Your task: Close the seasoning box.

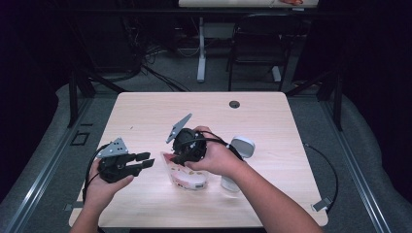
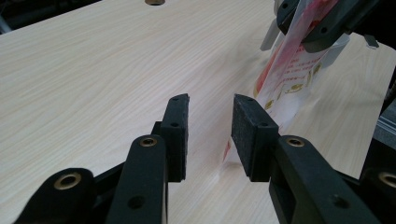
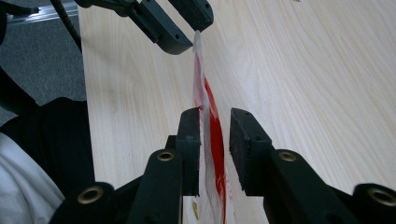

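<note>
A clear plastic bag with red print [image 1: 188, 179] stands on edge on the wooden table [image 1: 155, 111], near its front middle. My right gripper [image 1: 177, 159] points down and left, its jaws closed in on the bag [image 3: 206, 91], which rises upright between them. In the left gripper view the bag [image 2: 286, 77] hangs from the right gripper [image 2: 308, 25] at the top right. My left gripper [image 1: 148, 160] is open, just left of the bag's near corner, with nothing between its pads [image 2: 176, 126]. Its jaws [image 3: 187, 23] almost reach the bag's far edge.
A white rounded container [image 1: 241, 145] stands behind the right hand, with another white piece [image 1: 230, 184] beside the wrist. A cable hole [image 1: 234, 104] sits at the table's back. A dark chair [image 1: 257, 39] and a desk leg stand beyond it.
</note>
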Demonstrator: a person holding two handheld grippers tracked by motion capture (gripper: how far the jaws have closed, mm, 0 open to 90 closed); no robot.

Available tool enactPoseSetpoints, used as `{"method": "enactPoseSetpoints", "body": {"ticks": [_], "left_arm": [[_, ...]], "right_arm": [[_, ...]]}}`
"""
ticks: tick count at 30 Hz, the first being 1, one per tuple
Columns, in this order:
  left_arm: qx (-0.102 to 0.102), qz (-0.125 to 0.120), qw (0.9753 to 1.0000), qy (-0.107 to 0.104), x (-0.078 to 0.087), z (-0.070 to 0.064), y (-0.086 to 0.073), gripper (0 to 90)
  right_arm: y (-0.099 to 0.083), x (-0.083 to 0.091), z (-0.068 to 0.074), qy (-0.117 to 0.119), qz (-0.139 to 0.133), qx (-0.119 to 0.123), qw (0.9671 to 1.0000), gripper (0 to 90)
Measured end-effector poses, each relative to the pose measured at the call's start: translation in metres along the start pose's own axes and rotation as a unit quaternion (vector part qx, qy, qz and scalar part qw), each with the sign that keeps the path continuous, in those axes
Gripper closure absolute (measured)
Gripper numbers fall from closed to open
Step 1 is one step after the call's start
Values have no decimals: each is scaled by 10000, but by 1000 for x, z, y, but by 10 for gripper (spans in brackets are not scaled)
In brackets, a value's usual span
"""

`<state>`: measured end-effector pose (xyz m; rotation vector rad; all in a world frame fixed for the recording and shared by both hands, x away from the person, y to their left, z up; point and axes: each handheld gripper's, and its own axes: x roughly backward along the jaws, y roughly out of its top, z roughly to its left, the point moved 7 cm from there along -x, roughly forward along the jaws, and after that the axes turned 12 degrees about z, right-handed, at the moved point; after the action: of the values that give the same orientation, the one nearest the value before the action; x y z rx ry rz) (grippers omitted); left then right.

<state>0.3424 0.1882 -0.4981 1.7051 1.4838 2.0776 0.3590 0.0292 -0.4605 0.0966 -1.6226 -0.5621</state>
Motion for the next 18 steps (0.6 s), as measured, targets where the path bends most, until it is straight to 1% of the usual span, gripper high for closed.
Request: {"method": "enactPoseSetpoints", "body": {"ticks": [7,11,13,18], "left_arm": [[7,17,10000,-15,-2,0,0,669],[10,21,10000,-16,-2,0,-1,669],[14,18,10000,-12,-2,0,-1,669],[-5,47,10000,-30,-4,-1,-1,669]], "right_arm": [[-2,-7,1,6,199,77,9998,782],[-2,-7,1,44,217,100,9997,814],[-2,-7,0,63,204,124,9997,844],[-3,-8,2,66,191,257,9995,886]]}}
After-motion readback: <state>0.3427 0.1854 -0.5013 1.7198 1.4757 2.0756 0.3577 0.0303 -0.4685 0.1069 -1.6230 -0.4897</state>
